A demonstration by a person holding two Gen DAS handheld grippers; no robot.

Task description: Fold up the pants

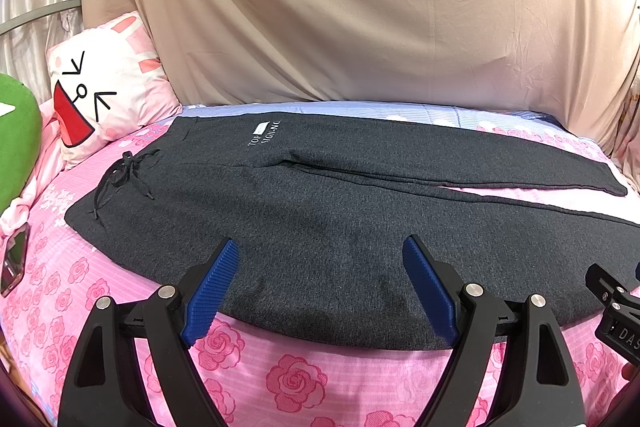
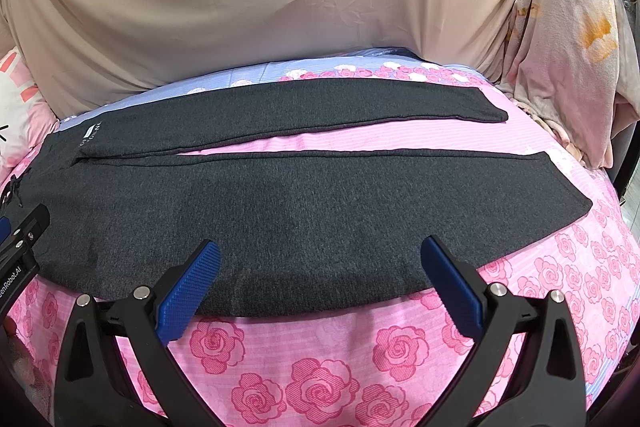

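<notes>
Both grippers, left (image 1: pixel 320 263) and right (image 2: pixel 320 261), hang with fingers spread wide and empty above the flat pants' (image 2: pixel 280 203) near edge.

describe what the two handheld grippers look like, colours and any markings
Both match: the left gripper and the right gripper have black plastic arms in a forked shape with triangular cut-outs, silver round pivot pins, and ribbed blue finger pads. The left gripper's body, seen from the right wrist view, carries white lettering ending "enRobot.AI"; the right's shows "DAS". No cables or sleeves are visible.
</notes>
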